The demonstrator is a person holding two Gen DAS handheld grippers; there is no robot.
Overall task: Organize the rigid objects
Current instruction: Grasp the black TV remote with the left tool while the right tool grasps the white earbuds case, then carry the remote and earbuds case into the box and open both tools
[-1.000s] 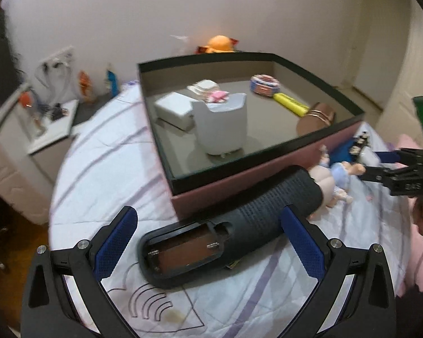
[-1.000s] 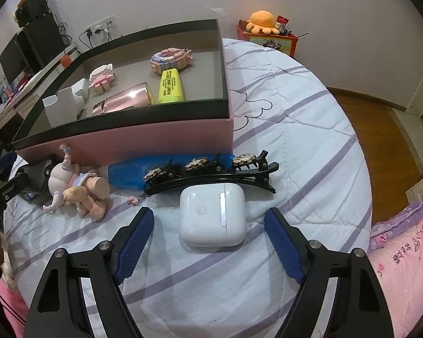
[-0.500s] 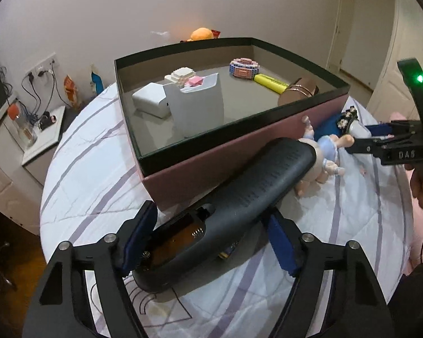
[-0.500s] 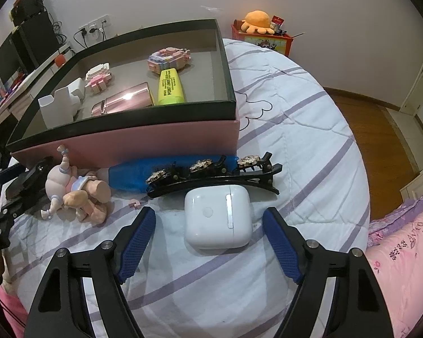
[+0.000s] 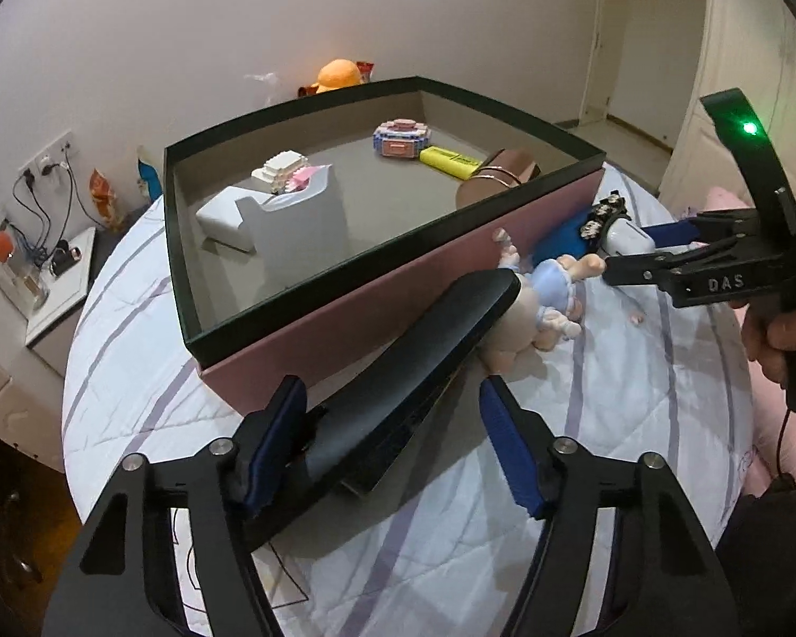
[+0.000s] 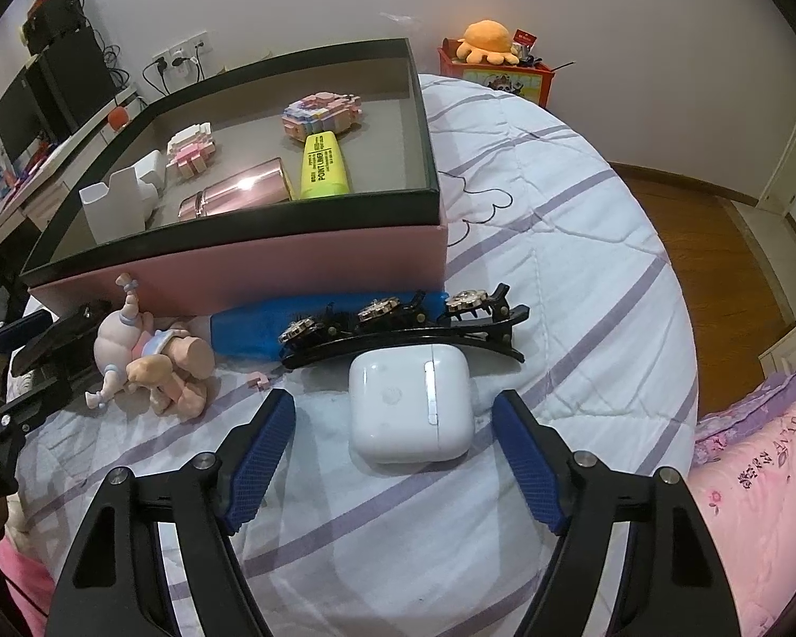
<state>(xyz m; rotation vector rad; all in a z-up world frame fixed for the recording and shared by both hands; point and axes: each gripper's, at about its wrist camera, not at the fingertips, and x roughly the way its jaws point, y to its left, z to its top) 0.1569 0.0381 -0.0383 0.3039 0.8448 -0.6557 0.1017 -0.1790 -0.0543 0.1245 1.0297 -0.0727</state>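
The box (image 6: pixel 313 265), a shallow pink tray with a dark rim, already holds a fair share of the sorting: a yellow highlighter (image 6: pixel 322 165), a rose-gold tube (image 6: pixel 239 194), two brick-built toys (image 6: pixel 321 114), and a white holder (image 5: pixel 297 225) standing in front of a white case (image 5: pixel 220 220). What is left lies on the striped bedspread (image 6: pixel 557 244) outside it. The left gripper (image 5: pixel 392 443) has its jaws around the near end of a long black device (image 5: pixel 414 366), which runs forward from between them toward the box's pink wall; the left blue pad touches it, while the right pad stands apart from it with a visible gap, so the pinch does not look complete (whether the thing is already lifted, the pictures cannot settle). Just past the device's far tip lies a small doll (image 6: pixel 154 358). The right gripper (image 6: pixel 395 448) has its jaws spread wide to either side of a white earbud case (image 6: pixel 411 406), neither pad touching it. Directly beyond that case, against the box wall, lie a black jewelled hair clip (image 6: pixel 408 326) and a blue object (image 6: pixel 249 332) behind it. By this showing the task is perhaps half done, with five loose things still outside the box.
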